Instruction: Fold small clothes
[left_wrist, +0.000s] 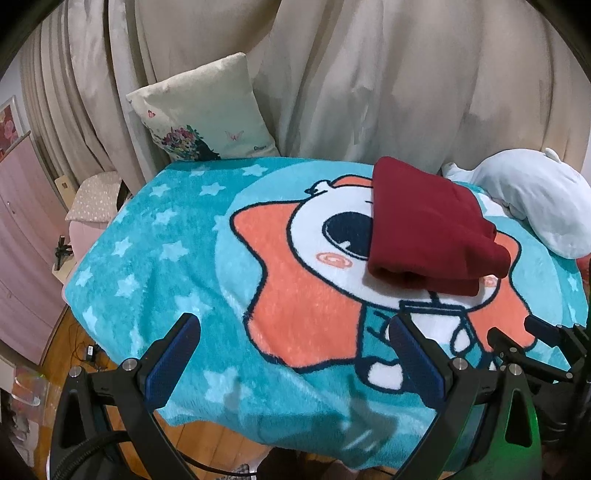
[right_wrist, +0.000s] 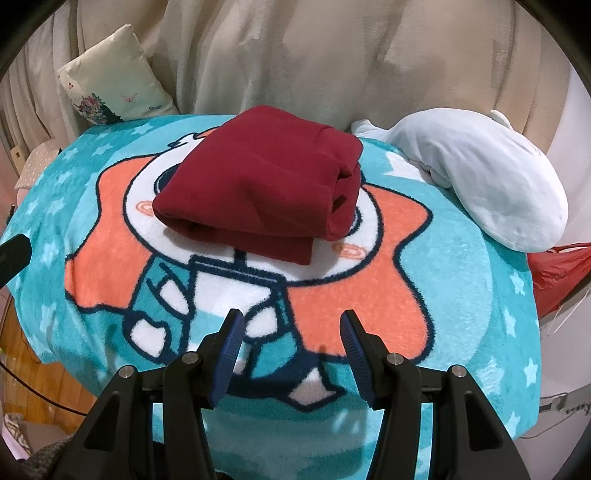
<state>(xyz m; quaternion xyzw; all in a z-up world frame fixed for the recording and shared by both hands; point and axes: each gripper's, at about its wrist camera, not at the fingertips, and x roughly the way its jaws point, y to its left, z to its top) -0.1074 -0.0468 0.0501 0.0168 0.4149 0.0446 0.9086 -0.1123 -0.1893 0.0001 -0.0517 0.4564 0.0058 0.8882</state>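
A dark red garment (right_wrist: 266, 181) lies folded into a thick bundle on the teal cartoon blanket (right_wrist: 461, 295); in the left wrist view the garment (left_wrist: 424, 229) sits at the right. My right gripper (right_wrist: 291, 325) hovers over the blanket's near part, well short of the garment, open with nothing between its blue pads. My left gripper (left_wrist: 295, 325) is wide open over the blanket's near left part, holding nothing. The right gripper's black fingers (left_wrist: 546, 339) show at the right edge of the left wrist view.
A pale blue plush toy (right_wrist: 476, 173) lies on the blanket's far right. A cream cushion (left_wrist: 207, 114) leans on beige curtains at the back left. A red bag (right_wrist: 554, 273) hangs off the right side. Wooden floor (left_wrist: 74, 339) and pink cabinets lie to the left.
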